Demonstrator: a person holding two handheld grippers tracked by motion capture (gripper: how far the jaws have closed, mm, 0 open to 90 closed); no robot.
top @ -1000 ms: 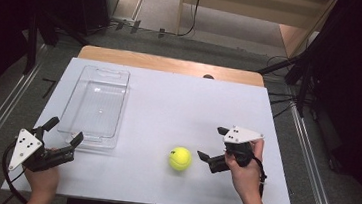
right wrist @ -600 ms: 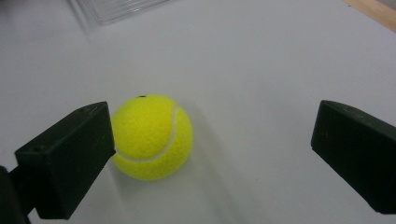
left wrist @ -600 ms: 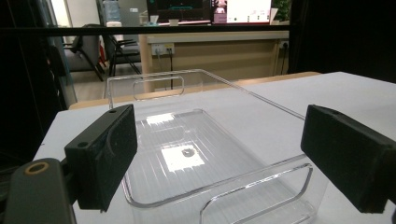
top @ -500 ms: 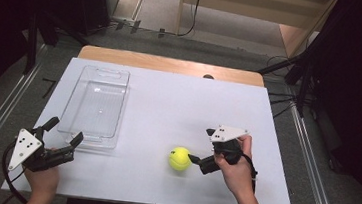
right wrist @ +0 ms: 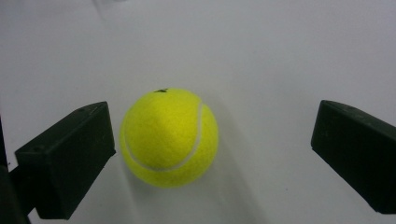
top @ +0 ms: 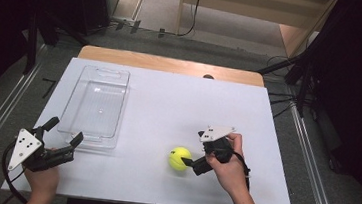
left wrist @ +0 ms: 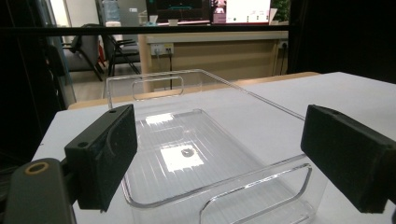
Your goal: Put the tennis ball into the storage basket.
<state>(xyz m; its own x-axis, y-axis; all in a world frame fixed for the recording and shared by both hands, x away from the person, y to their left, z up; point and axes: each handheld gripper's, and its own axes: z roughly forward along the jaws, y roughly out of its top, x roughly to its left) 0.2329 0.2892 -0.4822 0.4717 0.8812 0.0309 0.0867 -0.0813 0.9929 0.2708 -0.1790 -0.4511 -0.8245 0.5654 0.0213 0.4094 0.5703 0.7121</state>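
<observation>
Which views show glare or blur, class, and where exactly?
Left gripper view: ceiling light glares in bright patches off the clear tray floor, and the near jaws look soft. Right gripper view: the tennis ball is sharp, with a faint smeared shadow to its right. High view: even light on the table, dark surroundings.

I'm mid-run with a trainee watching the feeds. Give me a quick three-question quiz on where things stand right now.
1. True or false: the right gripper has its jaws shut on the tennis ball.
2. Which is nearer the clear tray: A) left gripper, B) right gripper?
3. Fill in: the tennis ball lies on the white ____.

Key
1. False: the jaws stand wide, the ball between them, close by one jaw.
2. A: its open jaws face the tray's near end.
3. Table, outside the tray.
</observation>
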